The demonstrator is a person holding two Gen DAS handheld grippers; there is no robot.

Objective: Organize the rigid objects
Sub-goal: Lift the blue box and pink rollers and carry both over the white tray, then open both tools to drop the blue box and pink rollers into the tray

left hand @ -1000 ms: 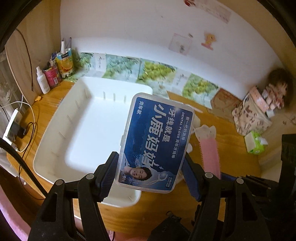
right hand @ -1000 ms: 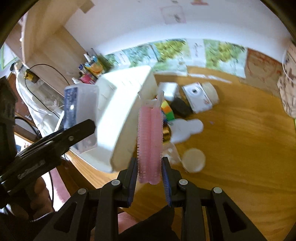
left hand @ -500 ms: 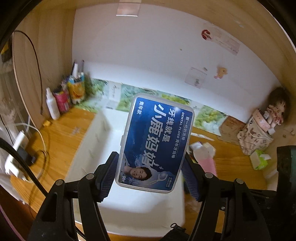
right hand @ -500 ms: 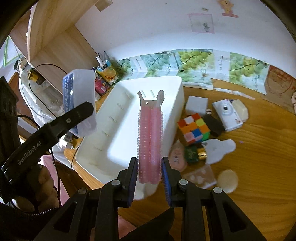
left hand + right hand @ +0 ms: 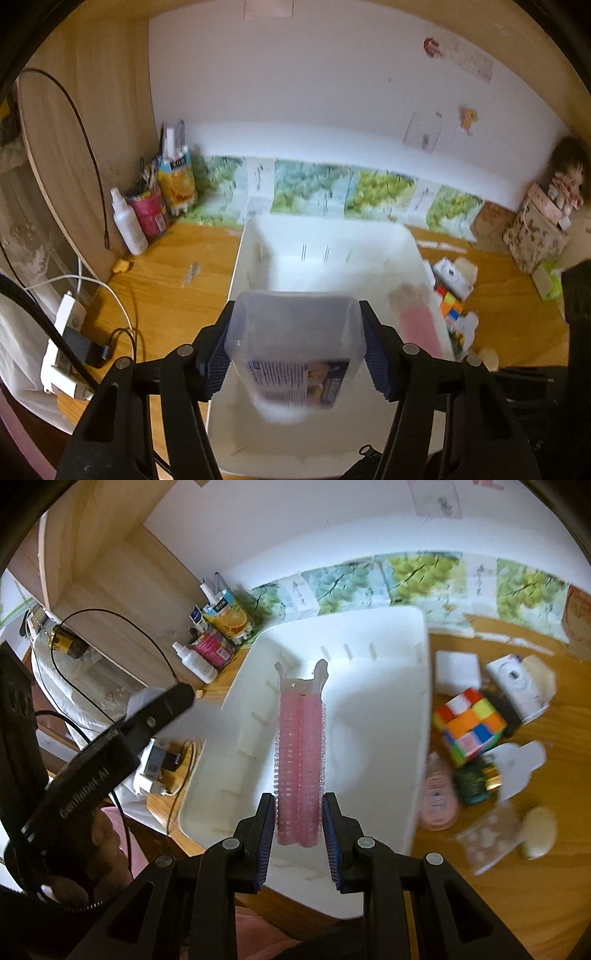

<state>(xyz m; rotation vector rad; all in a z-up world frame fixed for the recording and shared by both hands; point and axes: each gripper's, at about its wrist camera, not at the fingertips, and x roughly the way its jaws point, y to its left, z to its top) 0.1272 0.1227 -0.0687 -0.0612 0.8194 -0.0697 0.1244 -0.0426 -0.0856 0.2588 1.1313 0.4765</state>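
Both grippers are positioned over the white plastic bin (image 5: 388, 716), each carrying one item; no item is visible inside the bin yet, though its near floor is hidden in both views.

Left gripper (image 5: 295, 347): the jaws have just been closing, with the dental floss box (image 5: 295, 350) between them. The box is tipped forward, label side down toward the bin floor. It appears blurred. Whether the pads press it or it is slipping free cannot be told.

Right gripper (image 5: 299, 832): the jaws are pressed together on the pink hair roller clip (image 5: 301, 753), pinching its lower end. The clip points forward above the bin interior.

Remaining work, judged from the layout: both carried items are to be deposited, then the objects on the wooden desk (image 5: 517, 904) to the right of the bin are to be collected. These include a Rubik's cube (image 5: 467, 723), a white toy camera (image 5: 515, 681), a white block (image 5: 456, 672), a dark green jar (image 5: 472, 781) and a small pink case (image 5: 437, 797). The task is at an early stage.
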